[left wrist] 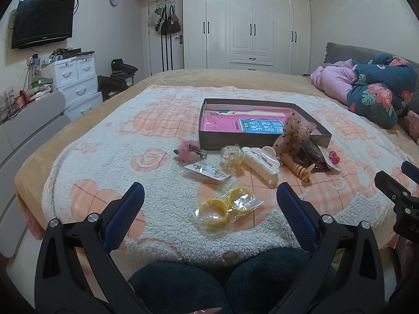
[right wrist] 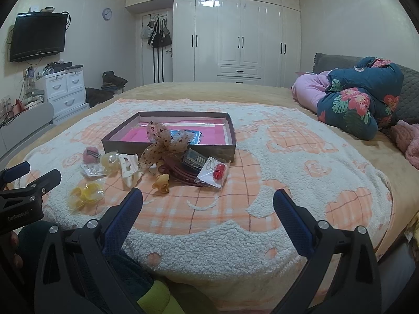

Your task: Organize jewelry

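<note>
On the bed blanket (left wrist: 157, 120), hair clips (left wrist: 262, 162) lie at twelve o'clock outside the box (left wrist: 235, 138); both my hand-held grippers (left wrist: 209, 204) (right wrist: 208, 206) gape, empty.

Setting: home bedroom. Evidence: large bed (right wrist: 262, 91) with tan cover and fleecy orange-white blanket (right wrist: 288, 157); rumpled floral quilt (right wrist: 358, 99) at head end. Far wall: white floor-to-ceiling wardrobe (right wrist: 235, 39). Door (right wrist: 157, 52) with bags hung on hooks. Wall-mounted TV (right wrist: 38, 36), round wall clock (right wrist: 106, 13), white plastic drawer unit (right wrist: 65, 89) topped with clutter.
</note>
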`<action>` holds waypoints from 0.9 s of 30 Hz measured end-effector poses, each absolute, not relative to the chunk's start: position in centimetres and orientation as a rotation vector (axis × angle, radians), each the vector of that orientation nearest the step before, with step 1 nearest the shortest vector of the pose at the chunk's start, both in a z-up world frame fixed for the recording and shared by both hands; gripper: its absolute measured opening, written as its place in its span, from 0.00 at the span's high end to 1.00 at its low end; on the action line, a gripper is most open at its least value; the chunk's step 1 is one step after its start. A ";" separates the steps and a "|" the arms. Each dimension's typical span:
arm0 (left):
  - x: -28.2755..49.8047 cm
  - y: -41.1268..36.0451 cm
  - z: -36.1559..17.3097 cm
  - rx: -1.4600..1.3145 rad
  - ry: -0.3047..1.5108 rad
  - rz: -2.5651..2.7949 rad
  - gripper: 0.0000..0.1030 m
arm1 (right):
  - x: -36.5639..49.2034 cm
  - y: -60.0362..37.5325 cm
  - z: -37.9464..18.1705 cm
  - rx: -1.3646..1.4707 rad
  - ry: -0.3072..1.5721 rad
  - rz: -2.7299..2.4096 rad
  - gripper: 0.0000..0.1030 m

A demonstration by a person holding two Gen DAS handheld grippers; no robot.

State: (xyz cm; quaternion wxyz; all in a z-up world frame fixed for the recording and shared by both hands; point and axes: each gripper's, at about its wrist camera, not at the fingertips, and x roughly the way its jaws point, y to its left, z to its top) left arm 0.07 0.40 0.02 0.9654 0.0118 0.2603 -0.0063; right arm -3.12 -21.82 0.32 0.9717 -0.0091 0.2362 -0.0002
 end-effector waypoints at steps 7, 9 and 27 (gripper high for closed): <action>0.1 0.4 0.0 0.023 0.527 -0.012 0.10 | -3.1 -21.8 0.2 -0.019 0.477 0.000 0.06; 0.0 0.4 0.0 0.023 0.527 -0.012 0.10 | -3.1 -21.7 0.2 -0.020 0.476 0.000 0.06; 0.0 0.5 0.2 0.024 0.523 -0.013 0.10 | -3.1 -21.6 0.2 -0.018 0.478 0.000 0.06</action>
